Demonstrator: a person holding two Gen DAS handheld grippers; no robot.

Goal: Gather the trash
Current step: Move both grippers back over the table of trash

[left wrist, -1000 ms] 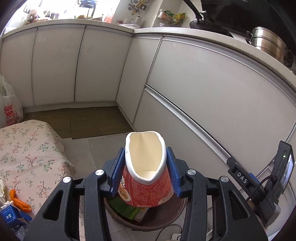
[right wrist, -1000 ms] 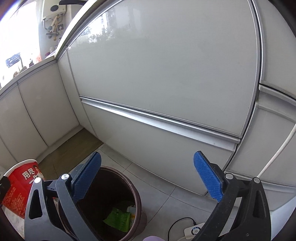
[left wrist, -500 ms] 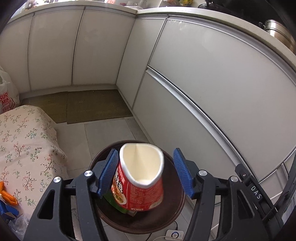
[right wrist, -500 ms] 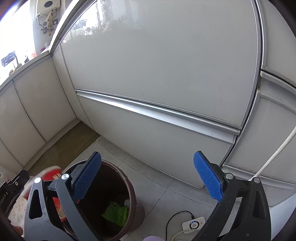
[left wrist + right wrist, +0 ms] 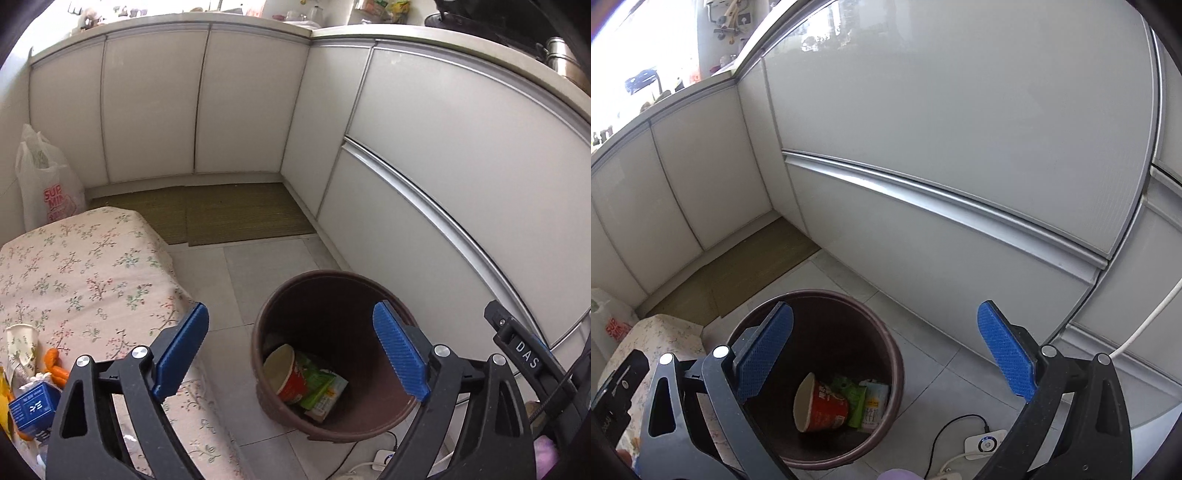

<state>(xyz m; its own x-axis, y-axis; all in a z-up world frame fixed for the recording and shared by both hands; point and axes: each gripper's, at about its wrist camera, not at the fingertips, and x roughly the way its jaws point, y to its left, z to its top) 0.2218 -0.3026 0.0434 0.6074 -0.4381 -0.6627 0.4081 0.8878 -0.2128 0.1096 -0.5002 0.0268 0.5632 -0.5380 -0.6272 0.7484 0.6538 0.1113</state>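
Trash left on our flowered-cloth desk (image 5: 92, 266) lies near-left of the left gripper (image 5: 291, 350); its jaws just spread, dropping the red paper noodle cup (image 5: 288, 376) into the round brown bin (image 5: 321, 280). Right gripper (image 5: 886, 354) jaws spread, empty.

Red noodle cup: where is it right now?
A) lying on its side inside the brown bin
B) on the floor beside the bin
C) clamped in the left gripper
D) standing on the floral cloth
A: the red noodle cup lies tipped on its side at the bottom of the brown bin, against green packaging; the left gripper holds nothing.
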